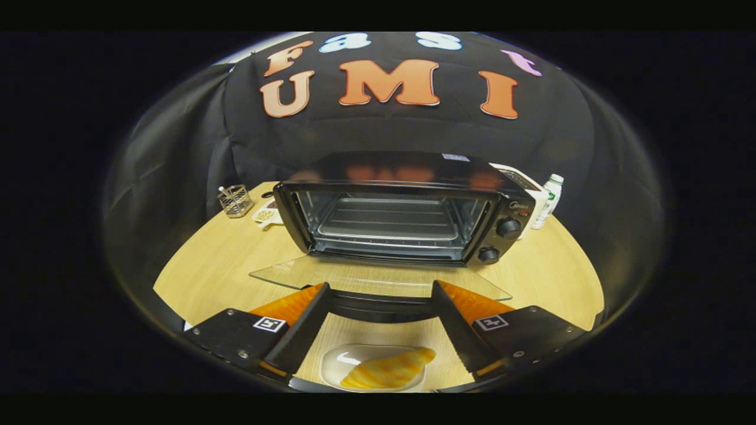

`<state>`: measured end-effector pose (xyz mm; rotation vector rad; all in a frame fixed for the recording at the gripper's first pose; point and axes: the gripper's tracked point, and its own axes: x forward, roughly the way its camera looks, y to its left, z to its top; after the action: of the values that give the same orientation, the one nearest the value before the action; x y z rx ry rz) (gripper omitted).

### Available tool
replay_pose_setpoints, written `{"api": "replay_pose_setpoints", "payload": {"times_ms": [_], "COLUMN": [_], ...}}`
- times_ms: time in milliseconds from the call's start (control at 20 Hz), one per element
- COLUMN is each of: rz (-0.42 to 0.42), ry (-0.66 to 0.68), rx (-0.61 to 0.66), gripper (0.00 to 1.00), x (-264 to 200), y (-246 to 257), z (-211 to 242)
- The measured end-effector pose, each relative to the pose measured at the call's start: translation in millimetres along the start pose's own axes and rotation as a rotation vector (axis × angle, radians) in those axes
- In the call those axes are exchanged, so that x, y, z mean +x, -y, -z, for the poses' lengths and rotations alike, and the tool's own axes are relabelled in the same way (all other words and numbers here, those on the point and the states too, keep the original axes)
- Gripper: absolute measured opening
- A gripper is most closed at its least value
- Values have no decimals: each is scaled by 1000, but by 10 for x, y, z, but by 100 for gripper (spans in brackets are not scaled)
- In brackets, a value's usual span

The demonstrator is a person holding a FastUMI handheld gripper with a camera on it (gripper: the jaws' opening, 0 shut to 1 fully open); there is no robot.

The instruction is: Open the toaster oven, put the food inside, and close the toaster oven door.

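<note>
Oven [407,209] door [378,280] is seen lowered flat; claw [381,295] is held released, empty. Pastry [390,369] on dish [333,361] below is judged next to be grasped and loaded.

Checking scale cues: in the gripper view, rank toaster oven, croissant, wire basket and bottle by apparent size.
1. toaster oven
2. croissant, though nearness inflates it
3. wire basket and bottle look alike; unranked

The gripper is open.

Oven mouth [387,227] clear beyond lowered door [378,280].
</note>
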<state>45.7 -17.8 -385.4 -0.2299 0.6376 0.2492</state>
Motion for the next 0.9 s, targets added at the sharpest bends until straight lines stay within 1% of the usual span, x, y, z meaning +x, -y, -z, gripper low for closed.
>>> {"api": "replay_pose_setpoints", "payload": {"times_ms": [250,600,900], "rz": [0,-6,14], "ry": [-4,-113,-164], "rx": [1,32,30], "gripper": [100,100,100], "x": [-6,130,229], "y": [-10,-30,-9], "z": [163,670,858]}}
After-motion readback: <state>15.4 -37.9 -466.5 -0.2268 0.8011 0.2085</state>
